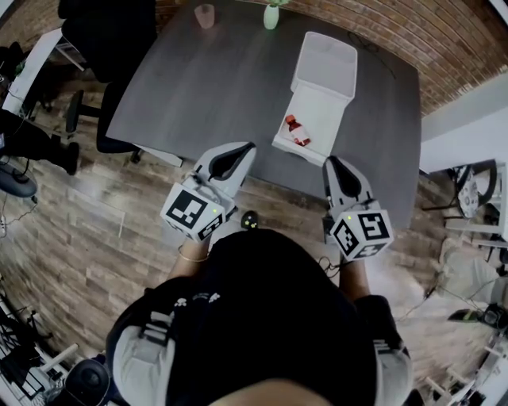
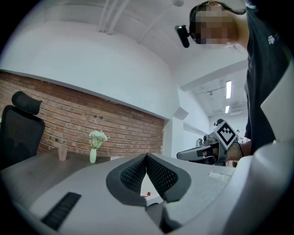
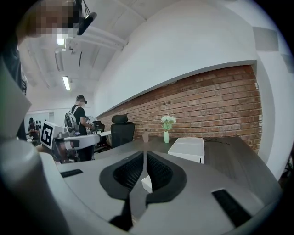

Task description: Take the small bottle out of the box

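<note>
Our left gripper (image 2: pixel 147 156) has its fingertips touching, with only a wedge-shaped gap below them and nothing held. In that gap we see a bit of red and white, which lies beyond the jaws and not in them. Our right gripper (image 3: pixel 144 152) has its fingers a narrow slit apart and is also empty. Through the slit we see the near corner of the box (image 1: pixel 316 101).

In the head view both grippers hang side by side over the near edge of the table (image 1: pixel 214 87), the left at the box's near left and the right just past its near right corner. Neither touches the box.

The box is white and open, and its lid (image 1: pixel 327 59) is folded back on the far side. The bottle (image 1: pixel 297 131) is small and red, and it lies on its side inside the box, near the left wall at the near end.

At the table's far edge stand a green vase (image 1: pixel 271 16) and a pink cup (image 1: pixel 205 15). A black chair (image 1: pixel 107 36) sits off the far left corner, before a brick wall (image 3: pixel 216 98).
</note>
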Tool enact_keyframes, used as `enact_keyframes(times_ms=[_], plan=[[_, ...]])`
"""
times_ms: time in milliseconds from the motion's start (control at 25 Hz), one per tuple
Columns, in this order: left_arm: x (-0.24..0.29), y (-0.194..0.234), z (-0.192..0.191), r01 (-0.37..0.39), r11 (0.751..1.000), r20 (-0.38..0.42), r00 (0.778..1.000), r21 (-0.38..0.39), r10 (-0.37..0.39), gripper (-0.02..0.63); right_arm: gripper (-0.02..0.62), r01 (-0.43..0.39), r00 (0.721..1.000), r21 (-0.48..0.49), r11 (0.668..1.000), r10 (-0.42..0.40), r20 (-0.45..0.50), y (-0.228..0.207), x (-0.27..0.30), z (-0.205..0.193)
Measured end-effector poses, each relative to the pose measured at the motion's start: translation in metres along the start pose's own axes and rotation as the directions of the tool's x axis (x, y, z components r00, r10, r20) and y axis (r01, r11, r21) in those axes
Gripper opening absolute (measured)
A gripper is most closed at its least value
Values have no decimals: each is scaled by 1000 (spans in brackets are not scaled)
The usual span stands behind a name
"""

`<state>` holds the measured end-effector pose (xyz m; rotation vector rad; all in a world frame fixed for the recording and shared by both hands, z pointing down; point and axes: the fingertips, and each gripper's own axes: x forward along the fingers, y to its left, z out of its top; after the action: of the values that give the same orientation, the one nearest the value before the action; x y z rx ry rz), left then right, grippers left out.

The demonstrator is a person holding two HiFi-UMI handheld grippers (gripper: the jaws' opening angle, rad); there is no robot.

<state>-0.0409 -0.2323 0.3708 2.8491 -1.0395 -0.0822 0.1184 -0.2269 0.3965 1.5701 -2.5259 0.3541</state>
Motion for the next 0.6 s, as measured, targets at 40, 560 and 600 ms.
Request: enact_keyframes(times_ms=[40, 560, 600], plan=[[1, 5, 0, 6, 1000, 2, 1000, 1, -6, 3, 25, 3, 1000, -4, 1000, -4, -6, 1, 5, 0], [6, 36, -10, 20, 999, -6, 1000, -34, -21, 3, 59, 31, 996, -12, 999, -32, -86, -7, 49, -11], [7, 38, -9, 19, 999, -2, 1000, -34, -19, 2, 61, 30, 995, -12, 999, -31, -96, -9, 52, -13]])
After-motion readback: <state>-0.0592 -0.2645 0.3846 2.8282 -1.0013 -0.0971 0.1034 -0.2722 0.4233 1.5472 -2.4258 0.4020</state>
